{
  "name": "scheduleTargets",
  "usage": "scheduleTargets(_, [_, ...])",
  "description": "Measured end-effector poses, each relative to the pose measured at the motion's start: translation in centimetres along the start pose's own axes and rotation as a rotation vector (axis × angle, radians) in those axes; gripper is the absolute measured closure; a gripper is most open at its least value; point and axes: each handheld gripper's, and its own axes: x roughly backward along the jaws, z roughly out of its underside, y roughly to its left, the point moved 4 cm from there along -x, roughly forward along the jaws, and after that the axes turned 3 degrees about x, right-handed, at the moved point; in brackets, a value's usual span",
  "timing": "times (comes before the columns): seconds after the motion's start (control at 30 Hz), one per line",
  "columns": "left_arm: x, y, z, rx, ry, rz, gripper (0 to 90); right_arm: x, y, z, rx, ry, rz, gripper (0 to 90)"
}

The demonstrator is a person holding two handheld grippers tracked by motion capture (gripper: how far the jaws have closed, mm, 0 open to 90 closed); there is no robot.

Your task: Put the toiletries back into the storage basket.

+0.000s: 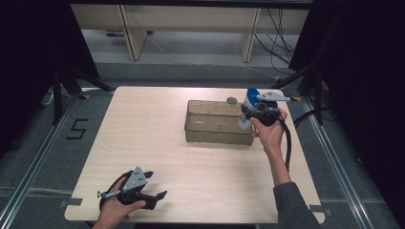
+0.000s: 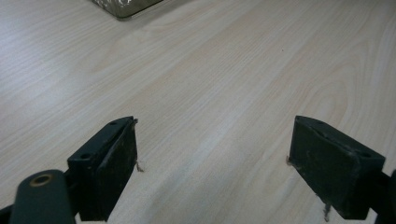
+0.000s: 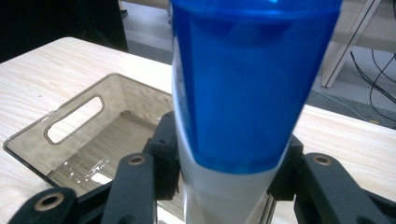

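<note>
A tall container with a blue translucent top and a white lower part (image 1: 251, 97) stands upright at the right end of a clear smoky plastic bin (image 1: 217, 125). My right gripper (image 1: 246, 114) is shut on it. In the right gripper view the black jaws press on the white part of the container (image 3: 243, 93), with the bin (image 3: 70, 135) below and to the left, nothing visible inside it. My left gripper (image 1: 156, 185) rests low at the table's front left, open. The left gripper view shows its jaws spread wide over bare wood (image 2: 212, 154).
A small round grey object (image 1: 232, 100) lies on the table just behind the bin. The wooden table (image 1: 143, 143) is edged by dark floor and metal rails. A corner of the bin (image 2: 123, 7) shows at the top of the left gripper view.
</note>
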Motion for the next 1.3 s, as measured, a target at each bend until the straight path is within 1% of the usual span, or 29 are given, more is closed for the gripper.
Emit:
scheduleTargets(0.03, [0.0,-0.1,0.0,0.007,-0.008,0.005,15.0,-0.1,0.0,0.1,0.003,-0.004,0.000,56.4])
scheduleTargets(0.07, [0.0,0.0,0.0,0.002,-0.005,0.008,15.0,0.1,0.0,0.1,0.006,0.016,0.004,56.4])
scheduleTargets(0.13, [-0.1,-0.1,0.0,0.008,-0.009,0.008,15.0,-0.2,-0.1,0.3,0.011,-0.001,0.003,56.3])
scheduleTargets(0.17, [-0.1,-0.1,0.0,0.007,-0.010,0.008,15.0,-0.2,-0.1,0.4,0.015,0.013,0.003,56.3])
scheduleTargets(0.27, [-0.1,-0.1,0.0,0.007,-0.009,0.007,15.0,-0.4,0.1,0.8,-0.001,0.029,-0.001,56.3])
scheduleTargets(0.3, [-0.1,-0.1,0.0,0.007,-0.009,0.008,15.0,-0.6,-0.1,0.9,0.021,0.018,0.002,56.3])
scheduleTargets(0.33, [0.1,0.1,0.0,-0.021,0.017,-0.006,15.0,-0.6,0.0,1.1,0.008,0.029,0.004,56.3])
scheduleTargets(0.37, [0.1,0.2,0.1,-0.024,0.016,-0.003,14.9,-0.6,0.0,1.2,0.014,0.033,-0.002,56.3])
scheduleTargets(0.4, [0.1,0.2,0.1,-0.024,0.020,-0.007,15.0,-0.8,0.0,1.4,0.000,0.026,-0.005,56.3])
scheduleTargets(0.43, [0.1,0.2,0.1,-0.025,0.021,-0.007,15.0,-0.7,0.2,1.5,-0.015,0.046,0.000,56.3])
scheduleTargets(0.47, [0.1,0.2,0.1,-0.025,0.018,-0.005,15.0,-0.9,-0.2,1.6,0.029,0.029,0.006,56.4])
scheduleTargets(0.5, [0.0,0.1,0.0,-0.015,0.008,0.002,15.0,-0.9,0.2,1.7,-0.023,0.044,-0.003,56.4])
scheduleTargets(0.53, [0.0,-0.1,0.0,0.003,-0.007,0.007,15.0,-0.9,0.1,1.8,-0.008,0.051,-0.001,56.4])
scheduleTargets(0.57, [0.0,0.0,0.0,0.002,-0.006,0.007,15.0,-1.1,-0.1,2.0,0.005,0.041,-0.003,56.3])
scheduleTargets(0.67, [0.0,0.0,0.0,0.002,-0.006,0.007,15.0,-1.2,-0.2,2.3,-0.001,0.045,0.005,56.3])
scheduleTargets(0.7, [0.0,-0.1,0.0,0.002,-0.006,0.007,15.0,-1.2,-0.1,2.3,-0.020,0.054,-0.001,56.3])
scheduleTargets(0.77, [0.1,0.2,0.1,-0.025,0.018,-0.004,15.0,-1.2,-0.4,2.5,0.012,0.052,0.012,56.3])
scheduleTargets(0.8, [0.0,0.1,0.0,-0.020,0.012,-0.004,15.0,-1.2,-0.3,2.6,-0.013,0.057,0.007,56.3])
scheduleTargets(0.87, [0.0,-0.1,0.0,0.002,-0.006,0.008,15.0,-1.3,-0.4,2.7,0.006,0.043,0.015,56.3])
scheduleTargets(0.9, [-0.1,-0.1,0.0,0.002,-0.010,0.011,14.9,-1.2,-0.5,2.8,0.008,0.066,0.005,56.3])
scheduleTargets(0.97, [0.0,0.0,0.0,0.002,-0.007,0.013,15.0,-1.2,-0.3,3.0,-0.027,0.078,0.009,56.3])
scheduleTargets(1.0, [0.0,-0.1,0.0,0.001,-0.004,0.010,15.0,-1.3,-0.7,3.1,0.008,0.069,0.012,56.3])
scheduleTargets(1.03, [0.0,-0.1,0.0,0.001,-0.006,0.007,15.0,-1.4,-0.5,3.2,-0.013,0.060,0.012,56.3])
scheduleTargets(1.07, [0.0,-0.1,0.0,0.000,-0.005,0.007,15.0,-1.4,-0.5,3.4,-0.029,0.071,0.008,56.3])
scheduleTargets(1.13, [0.0,-0.1,0.0,0.001,-0.005,0.007,14.9,-1.3,-0.7,3.6,-0.001,0.081,0.008,56.3])
scheduleTargets(1.17, [0.0,-0.1,0.0,0.001,-0.005,0.007,15.0,-1.4,-0.6,3.7,-0.013,0.068,0.010,56.3])
scheduleTargets(1.23, [0.0,-0.1,0.0,0.001,-0.005,0.006,15.0,-1.4,-0.5,3.9,-0.021,0.083,0.004,56.3])
scheduleTargets(1.27, [0.0,0.0,0.0,-0.003,-0.002,0.004,15.0,-1.5,-0.8,4.0,0.007,0.075,0.011,56.3])
scheduleTargets(1.3, [0.0,0.0,0.0,-0.007,0.001,0.003,15.0,-1.4,-0.6,4.1,-0.025,0.084,0.010,56.3])
